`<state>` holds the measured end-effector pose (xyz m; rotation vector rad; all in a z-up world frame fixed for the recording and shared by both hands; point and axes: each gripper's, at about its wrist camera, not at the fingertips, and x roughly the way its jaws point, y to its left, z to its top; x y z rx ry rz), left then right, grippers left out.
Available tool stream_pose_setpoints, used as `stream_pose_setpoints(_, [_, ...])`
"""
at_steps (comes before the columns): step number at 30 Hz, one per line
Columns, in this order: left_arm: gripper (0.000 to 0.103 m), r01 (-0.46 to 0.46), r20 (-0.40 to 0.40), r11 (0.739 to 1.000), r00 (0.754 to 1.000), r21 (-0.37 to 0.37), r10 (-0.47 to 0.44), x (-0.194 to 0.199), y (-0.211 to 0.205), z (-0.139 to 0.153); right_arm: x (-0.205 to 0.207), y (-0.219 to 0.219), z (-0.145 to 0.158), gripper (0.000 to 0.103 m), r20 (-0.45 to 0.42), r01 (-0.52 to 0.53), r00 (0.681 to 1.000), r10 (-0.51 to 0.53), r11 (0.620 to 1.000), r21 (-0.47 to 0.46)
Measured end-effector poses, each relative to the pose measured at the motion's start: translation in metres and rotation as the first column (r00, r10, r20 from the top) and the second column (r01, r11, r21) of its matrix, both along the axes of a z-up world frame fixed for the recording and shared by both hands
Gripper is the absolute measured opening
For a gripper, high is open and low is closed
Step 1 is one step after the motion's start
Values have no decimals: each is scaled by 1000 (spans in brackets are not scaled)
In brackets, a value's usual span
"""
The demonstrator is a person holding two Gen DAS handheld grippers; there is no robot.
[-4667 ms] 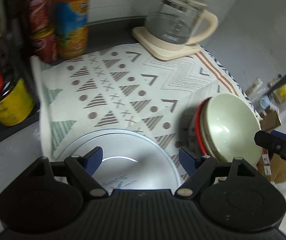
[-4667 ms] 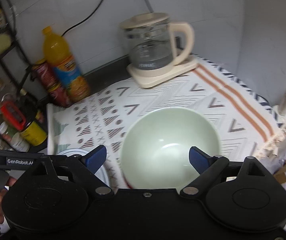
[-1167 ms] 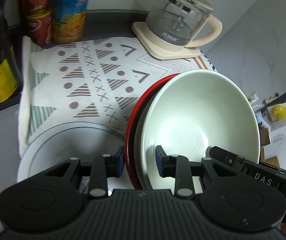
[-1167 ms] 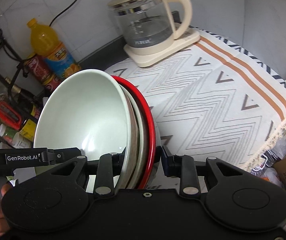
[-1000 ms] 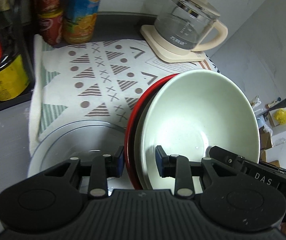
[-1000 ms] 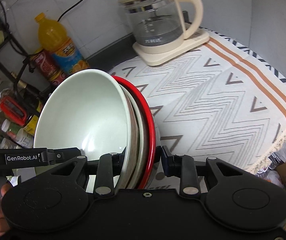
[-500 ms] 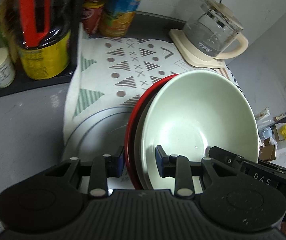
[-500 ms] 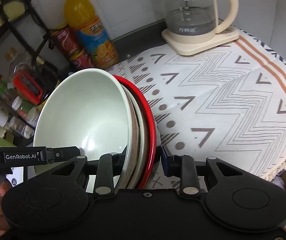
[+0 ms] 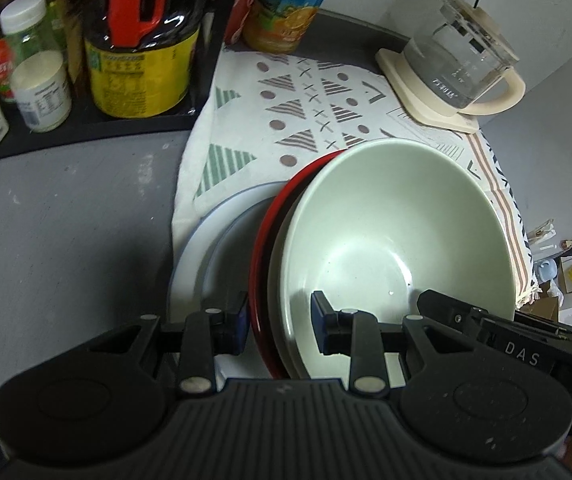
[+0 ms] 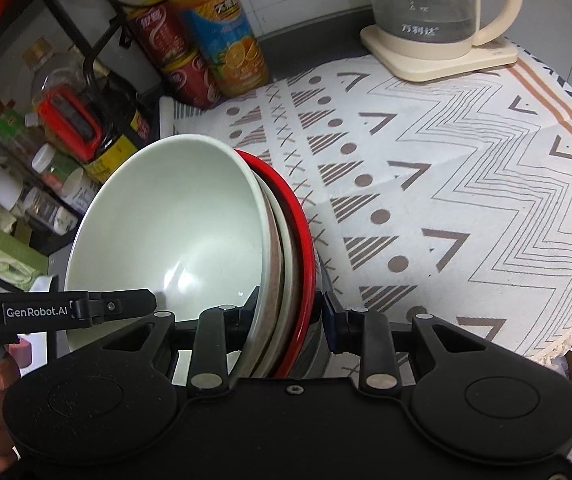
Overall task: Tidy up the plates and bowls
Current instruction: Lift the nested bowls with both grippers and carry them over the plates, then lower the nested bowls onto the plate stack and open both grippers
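Bowls, a pale green bowl (image 9: 397, 232) nested in a red-rimmed one (image 9: 264, 240), have shifted toward the condiment rack (image 9: 86, 120), now hanging over the grey plate (image 9: 210, 248). Left gripper (image 9: 280, 318) and right gripper (image 10: 291, 312) both stay clamped on the stack's rims, green bowl empty.

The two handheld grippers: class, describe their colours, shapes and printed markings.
Both are matte black. The left gripper has a ribbed body, two round side lobes, silver pivot pins and blue finger pads. The right gripper is smooth black with the same lobes and blue pads. Side lettering reads "GenRobot.AI" on the left, "DAS" on the right. No cables or sleeves show.
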<state>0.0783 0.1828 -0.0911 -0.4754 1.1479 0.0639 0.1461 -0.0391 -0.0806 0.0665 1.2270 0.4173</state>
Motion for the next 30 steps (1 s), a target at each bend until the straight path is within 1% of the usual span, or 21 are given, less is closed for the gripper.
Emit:
stream_pose_setpoints(4, [30,-11,-24,1000,1000,7,11,-1,3,-5,-1,7,-4,29,-19,-23,1000,23,1000,-11])
stream_pose_setpoints(9, [30,-17,-12,1000,1000,17,17,-3,5,-4,-1,12,-8,30,-31,-44,999,44,999,-17])
stream_pose_setpoints(17, [31,-11,-19,999,1000,36,12,-1,1,-1,-2,14,-13,31,-60,-55,997,53,998,-23])
stream_pose_setpoints(22, [31,-23,-36,1000,999,2,23,4,8,-1,-2,13,-12,34,-62,-62,996,61,998,-5])
stream_pose_setpoints(26, [35,-7,12,999,1000,34,7,6,7,11,-3,9,-8,36,-58,-59,997,60,998,24])
stream_pose_setpoints(28, [39,4,39,999,999,52,-6,8,6,20,-4,7,2,46,-26,-61,998,62,997,48])
stream_pose_setpoints(29, [41,10,53,998,999,57,-13,8,6,23,-4,5,7,56,-6,-57,998,57,997,54])
stream_pose_setpoints(30, [43,16,63,998,998,62,-20,9,6,26,-3,4,12,61,13,-48,999,47,997,55])
